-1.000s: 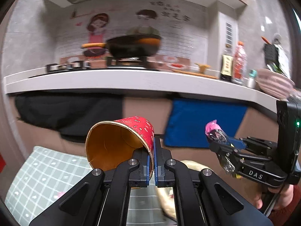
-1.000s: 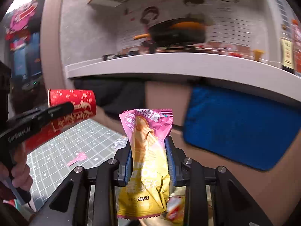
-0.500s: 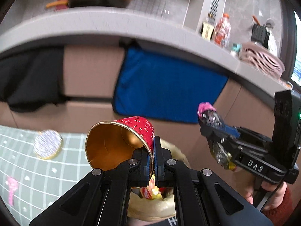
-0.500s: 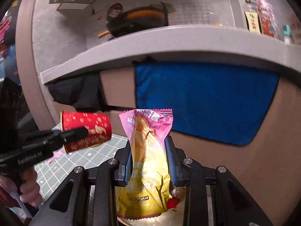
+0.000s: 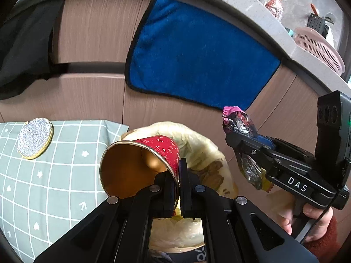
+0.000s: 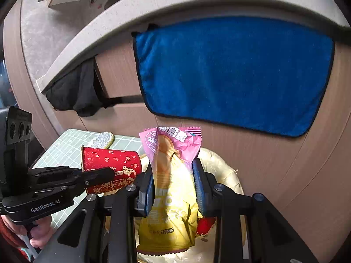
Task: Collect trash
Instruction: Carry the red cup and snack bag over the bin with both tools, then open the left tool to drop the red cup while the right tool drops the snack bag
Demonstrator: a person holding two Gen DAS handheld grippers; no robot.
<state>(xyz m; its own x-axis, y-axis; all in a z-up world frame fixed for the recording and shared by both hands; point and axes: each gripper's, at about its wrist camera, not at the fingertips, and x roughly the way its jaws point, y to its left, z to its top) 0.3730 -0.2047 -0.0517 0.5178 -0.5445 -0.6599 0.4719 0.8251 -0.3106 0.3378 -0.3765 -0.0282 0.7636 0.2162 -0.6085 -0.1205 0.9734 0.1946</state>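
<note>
Since a second ago both hands have dropped and tipped forward: the stove, pan and wall picture that filled the upper part of both views are gone, and a bin lined with a pale yellow bag [image 5: 204, 144] now lies beneath the tools. The left gripper [image 5: 177, 184] has its fingers [image 5: 166, 188] pressed together on the wall of a red paper cup [image 5: 162, 151], one finger inside the gold-lined mouth and one outside; the cup lies on its side, mouth toward the camera, over the near left rim of the bin. In the right wrist view the same cup [image 6: 109, 164] shows sideways in the left tool, beside the edge of a table covered by a green checked cloth [image 5: 54, 175]. The right gripper [image 6: 174, 188] pinches a pink and yellow snack wrapper [image 6: 173, 175] between its blue-padded fingers [image 6: 200, 188], the pink end standing up and the yellow end hanging over the bin's opening. From the left view, that wrapper [image 5: 239, 125] shows crumpled in the right tool, right of the bin. A round glittery silver disc [image 5: 35, 138] rests on the cloth. A blue towel [image 5: 197, 57] hangs on the brown cabinet front behind, with a dark cloth [image 5: 24, 43] to its left.
</note>
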